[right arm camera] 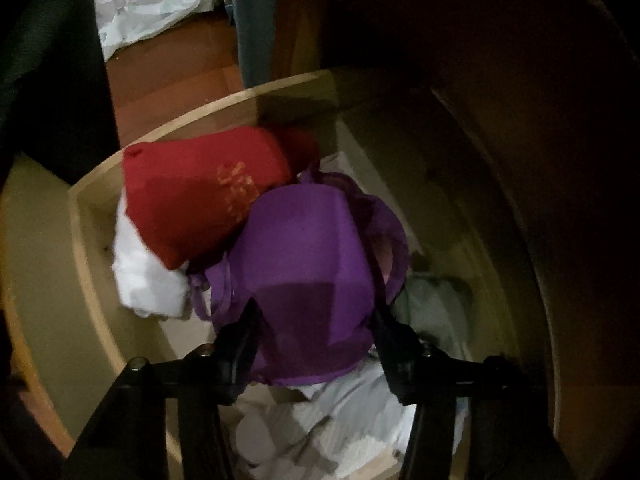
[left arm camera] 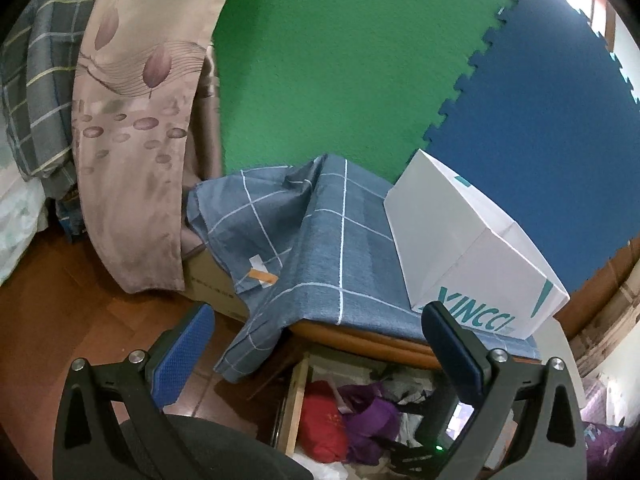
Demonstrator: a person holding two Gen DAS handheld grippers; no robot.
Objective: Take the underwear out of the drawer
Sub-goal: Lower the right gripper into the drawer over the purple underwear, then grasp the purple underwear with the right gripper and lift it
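Note:
The open wooden drawer [left arm camera: 294, 400] [right arm camera: 92, 240] holds a heap of garments. In it lie a red piece [left arm camera: 322, 428] [right arm camera: 200, 196], a purple underwear [left arm camera: 372, 416] [right arm camera: 304, 256], a white piece [right arm camera: 144, 280] and a grey-green one [right arm camera: 436, 304]. My right gripper [right arm camera: 314, 320] points steeply down into the drawer. Its two black fingers press the sides of the purple underwear, which fills the gap between them. My left gripper [left arm camera: 320, 344] hovers above the drawer's front, with its blue pads [left arm camera: 188, 352] wide apart and nothing between them.
A blue checked cloth [left arm camera: 320, 248] covers the top above the drawer, and a white XINCCI box [left arm camera: 472, 248] stands on it. A beige flowered fabric [left arm camera: 132, 140] hangs at left over the wooden floor [left arm camera: 60, 300]. A black seat [left arm camera: 180, 452] sits below my left gripper.

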